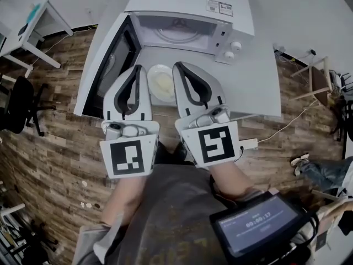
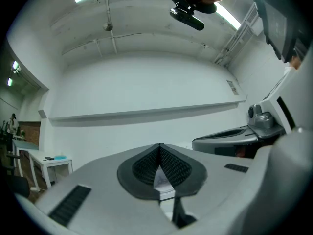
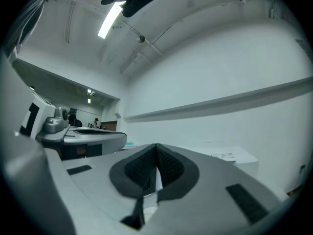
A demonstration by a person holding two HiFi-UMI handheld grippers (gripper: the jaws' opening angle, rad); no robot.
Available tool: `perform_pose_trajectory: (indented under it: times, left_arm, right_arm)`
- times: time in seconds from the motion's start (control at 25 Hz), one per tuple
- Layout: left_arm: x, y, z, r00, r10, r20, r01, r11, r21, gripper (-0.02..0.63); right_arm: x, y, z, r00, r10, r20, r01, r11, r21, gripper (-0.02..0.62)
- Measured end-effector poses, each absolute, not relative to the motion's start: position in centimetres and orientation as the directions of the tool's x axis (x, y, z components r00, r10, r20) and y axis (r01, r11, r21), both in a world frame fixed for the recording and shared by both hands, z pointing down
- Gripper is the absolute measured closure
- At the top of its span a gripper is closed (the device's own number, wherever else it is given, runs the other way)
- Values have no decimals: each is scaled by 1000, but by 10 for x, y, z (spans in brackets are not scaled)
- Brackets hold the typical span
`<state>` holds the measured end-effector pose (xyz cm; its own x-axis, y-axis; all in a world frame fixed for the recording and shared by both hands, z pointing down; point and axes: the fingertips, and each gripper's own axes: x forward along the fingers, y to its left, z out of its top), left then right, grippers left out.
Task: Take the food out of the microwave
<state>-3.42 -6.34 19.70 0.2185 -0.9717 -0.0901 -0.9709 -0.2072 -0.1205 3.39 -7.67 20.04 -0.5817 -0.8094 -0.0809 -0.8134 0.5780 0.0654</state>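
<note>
Food out of the open microwave, resting on the surface

The food (image 1: 164, 85), a pale yellowish portion, sits in a round white dish (image 1: 156, 74) lying flat on the grey surface (image 1: 259, 81), just in front of the white microwave (image 1: 190, 1). The microwave's dark-windowed door (image 1: 113, 65) is swung wide open to the left, and its bare glass turntable (image 1: 176, 35) shows in the lit cavity.

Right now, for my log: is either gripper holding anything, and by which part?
Nothing. The left gripper and right gripper are shut with nothing between their jaws; the plate of food lies on the table.
</note>
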Motion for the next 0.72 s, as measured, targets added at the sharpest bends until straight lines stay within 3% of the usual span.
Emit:
perform_pose_trajectory:
  times: [0.72]
  left_arm:
    - [-36,-74,191,211,-972,-104,-972,-197,-132,598]
  right_arm:
    - [31,-86,193,-580,-807,-105,-814,575,83,589]
